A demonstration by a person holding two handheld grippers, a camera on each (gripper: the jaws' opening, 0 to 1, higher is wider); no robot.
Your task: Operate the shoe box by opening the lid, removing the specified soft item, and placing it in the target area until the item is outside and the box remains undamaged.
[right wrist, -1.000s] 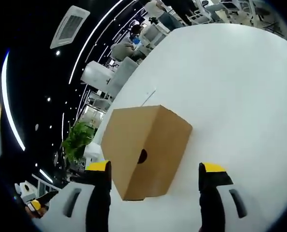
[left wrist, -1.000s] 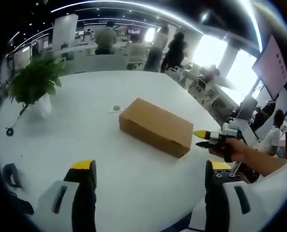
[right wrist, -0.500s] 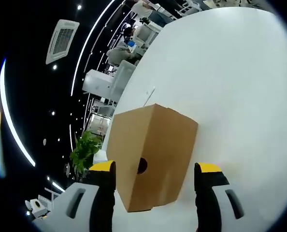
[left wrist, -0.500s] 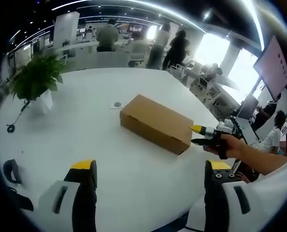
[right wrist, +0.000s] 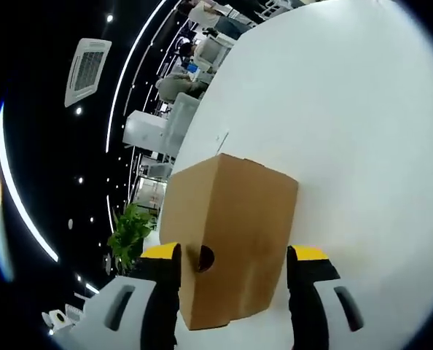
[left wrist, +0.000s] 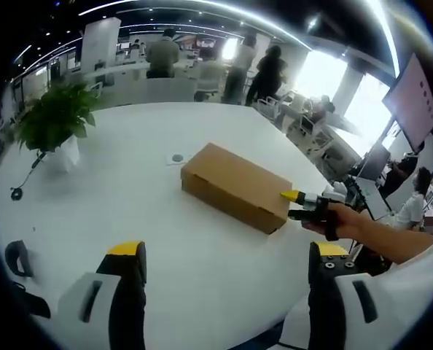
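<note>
A brown cardboard shoe box (left wrist: 235, 186) lies shut on the white round table (left wrist: 129, 197). My left gripper (left wrist: 227, 250) hangs open over the table's near side, well short of the box. My right gripper (left wrist: 295, 205), held by a hand (left wrist: 342, 221), is at the box's right end. In the right gripper view the box's end face (right wrist: 238, 219) with a round finger hole (right wrist: 204, 257) sits close ahead. The right gripper (right wrist: 235, 253) is open, its two yellow-tipped jaws framing that end. Whether they touch the cardboard I cannot tell.
A potted green plant (left wrist: 52, 124) stands at the table's far left, with a dark cable (left wrist: 16, 191) beside it. A small round disc (left wrist: 176, 157) lies just behind the box. People stand and sit past the table's far and right edges.
The right gripper has moved in toward the box's end, which now looms larger between its jaws. The left gripper and the box stay put.
</note>
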